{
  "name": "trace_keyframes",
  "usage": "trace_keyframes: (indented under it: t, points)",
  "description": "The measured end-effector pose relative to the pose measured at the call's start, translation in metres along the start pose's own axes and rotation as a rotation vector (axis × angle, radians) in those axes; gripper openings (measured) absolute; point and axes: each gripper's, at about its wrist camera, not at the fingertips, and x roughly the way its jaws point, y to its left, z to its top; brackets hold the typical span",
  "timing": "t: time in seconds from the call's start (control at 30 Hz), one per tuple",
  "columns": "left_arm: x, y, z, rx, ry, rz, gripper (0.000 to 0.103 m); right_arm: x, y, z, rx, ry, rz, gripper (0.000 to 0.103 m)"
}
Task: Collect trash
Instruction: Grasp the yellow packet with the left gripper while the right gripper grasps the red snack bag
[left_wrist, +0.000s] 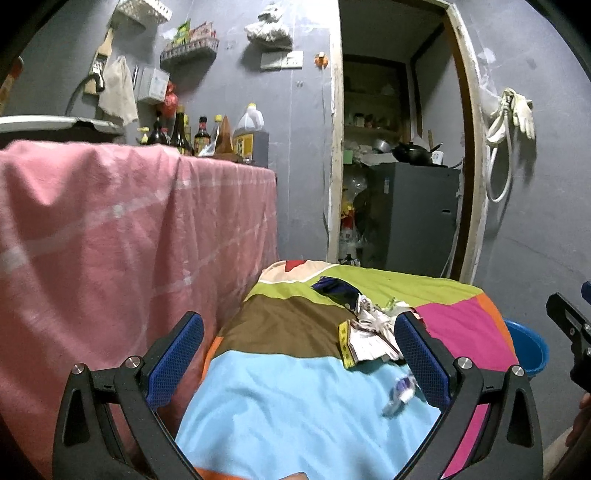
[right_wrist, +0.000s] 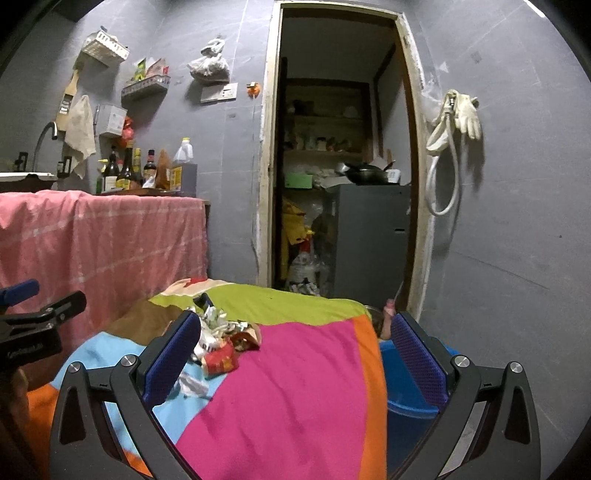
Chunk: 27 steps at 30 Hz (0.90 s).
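Note:
A pile of crumpled wrappers (left_wrist: 369, 332) lies on a low table with a patchwork cloth (left_wrist: 280, 402). A small blurred wrapper (left_wrist: 400, 393) lies apart, near my left gripper's right finger. My left gripper (left_wrist: 299, 354) is open and empty above the cloth's near side. In the right wrist view the same pile (right_wrist: 221, 343) has a red wrapper (right_wrist: 221, 360) at its front. My right gripper (right_wrist: 295, 354) is open and empty over the pink patch (right_wrist: 288, 387). A blue bucket (right_wrist: 410, 384) stands on the floor right of the table; it also shows in the left wrist view (left_wrist: 526, 347).
A counter draped in pink cloth (left_wrist: 122, 229) stands left of the table, with bottles (left_wrist: 184, 133) on top. A doorway (right_wrist: 340, 166) behind opens on a grey cabinet (right_wrist: 369, 236) with pans. A hose and gloves (right_wrist: 454, 122) hang on the right wall.

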Motion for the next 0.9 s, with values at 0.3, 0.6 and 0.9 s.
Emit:
trace_keyframes:
  t: [0.3, 0.6, 0.9]
  points:
    - [0.074, 0.004, 0.005, -0.019, 0.208, -0.073, 0.101, 0.061, -0.003, -0.004, 0.015, 0.105, 0.096, 0.103]
    - [0.124, 0.003, -0.004, -0.064, 0.372, -0.144, 0.078, 0.123, 0.005, -0.02, 0.014, 0.346, 0.24, 0.103]
    - [0.151, 0.0, -0.009, -0.09, 0.467, -0.256, 0.046, 0.153, 0.029, -0.037, -0.063, 0.475, 0.365, 0.07]
